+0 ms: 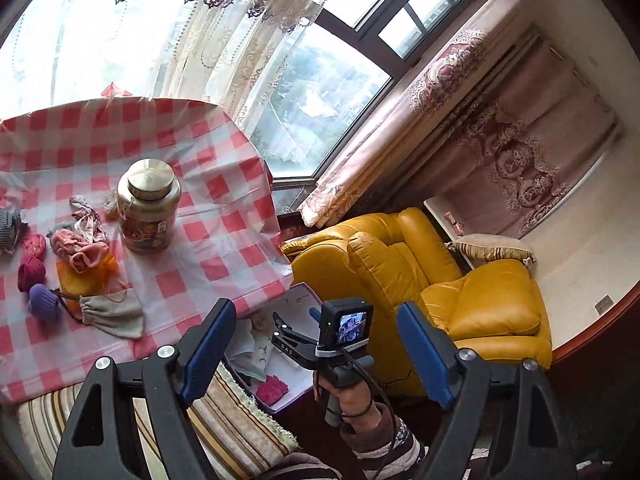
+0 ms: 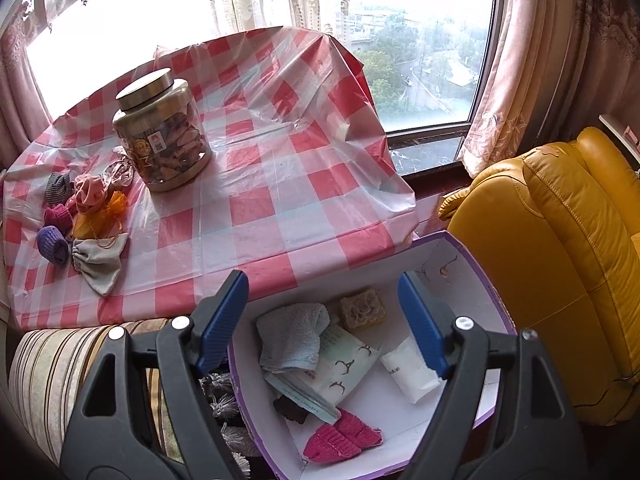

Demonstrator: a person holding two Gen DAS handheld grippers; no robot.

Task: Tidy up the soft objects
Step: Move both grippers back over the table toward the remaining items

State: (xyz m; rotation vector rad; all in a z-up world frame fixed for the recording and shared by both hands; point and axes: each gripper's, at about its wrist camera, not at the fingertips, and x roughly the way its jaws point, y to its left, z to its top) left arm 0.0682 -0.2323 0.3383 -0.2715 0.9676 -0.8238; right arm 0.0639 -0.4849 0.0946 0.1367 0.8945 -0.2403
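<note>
- The box (image 2: 472, 264) is white inside with a purple rim, standing below the table (image 2: 280, 184) edge beside a yellow armchair (image 2: 560, 260).
- In it lie pink socks (image 2: 340, 438), a blue towel (image 2: 292, 336), a white packet (image 2: 408, 372) and a tan sponge (image 2: 362, 308).
- More pouches and socks (image 1: 80, 256) cluster at the table's left, beside a jar (image 1: 148, 204).
- Right gripper (image 2: 322, 320) hangs over the box, jaws apart, nothing between.
- Left gripper (image 1: 316, 344) gapes empty too.
- The box's near corner is cut off; a dark item under the packets is unclear.
- Most of the checked cloth lies bare.
</note>
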